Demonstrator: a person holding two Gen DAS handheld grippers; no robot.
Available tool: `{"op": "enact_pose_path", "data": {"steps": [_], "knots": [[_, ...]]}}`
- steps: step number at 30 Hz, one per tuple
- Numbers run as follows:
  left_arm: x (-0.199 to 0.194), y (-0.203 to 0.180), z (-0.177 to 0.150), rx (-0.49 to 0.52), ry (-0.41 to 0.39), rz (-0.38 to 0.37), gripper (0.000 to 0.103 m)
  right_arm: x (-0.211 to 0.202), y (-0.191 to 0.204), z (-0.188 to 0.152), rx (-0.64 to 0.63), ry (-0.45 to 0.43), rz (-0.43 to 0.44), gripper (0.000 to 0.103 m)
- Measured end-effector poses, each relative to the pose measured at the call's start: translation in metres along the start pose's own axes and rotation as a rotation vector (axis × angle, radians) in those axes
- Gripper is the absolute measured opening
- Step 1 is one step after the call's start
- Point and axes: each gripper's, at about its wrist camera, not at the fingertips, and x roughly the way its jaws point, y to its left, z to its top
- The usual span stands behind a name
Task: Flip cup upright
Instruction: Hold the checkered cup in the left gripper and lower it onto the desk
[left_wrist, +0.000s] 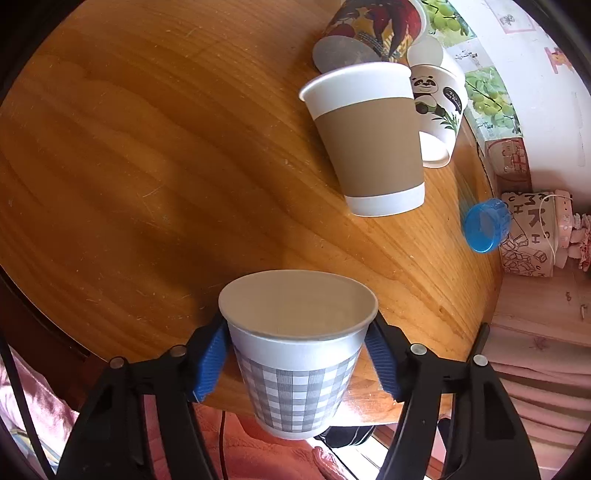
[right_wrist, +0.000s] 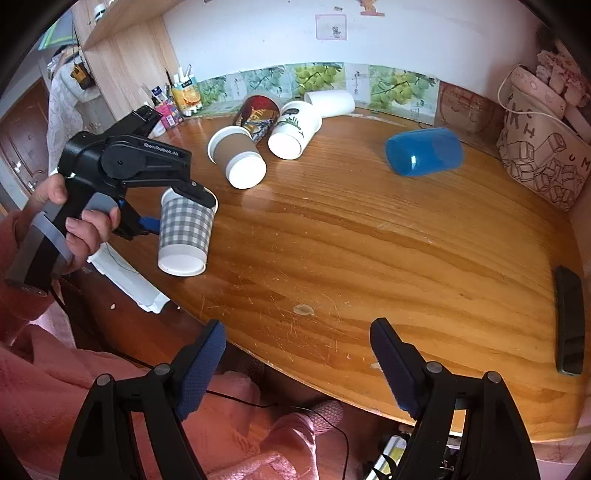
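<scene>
Over the near-left edge of the wooden table (right_wrist: 369, 229), the left gripper (left_wrist: 299, 358) is holding the gingham cup (left_wrist: 295, 354) clear of the surface, its blue pads (left_wrist: 210, 365) pinching the cup wall just under the rim, one on each side. Right gripper (right_wrist: 299, 362) is hanging idle near the front edge, jaws spread wide, nothing between them.

Progress, as a judgement: cup is lifted and turned mouth-up; it is not yet set down. What is left is lowering the base onto the table and letting go.

Orientation: long axis is running close to vertical, tilted a little, mouth pointing up and white base pointing down in the right wrist view. Base appears to be hovering above the tabletop near the edge, though contact is hard to rule out.

Other cups are lying on their sides toward the back: brown-sleeved cup (right_wrist: 236, 158), panda cup (right_wrist: 295, 129), red printed cup (right_wrist: 256, 110), plain white cup (right_wrist: 330, 101), blue cup (right_wrist: 424, 151).
</scene>
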Motion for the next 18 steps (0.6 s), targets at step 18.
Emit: {"op": "enact_pose_path", "data": {"steps": [18], "knots": [[-0.022,-0.054,-0.023,0.25,-0.205,-0.027,0.07,0.004,-0.003,0.028,-0.062,-0.093,0.144,0.081]]}}
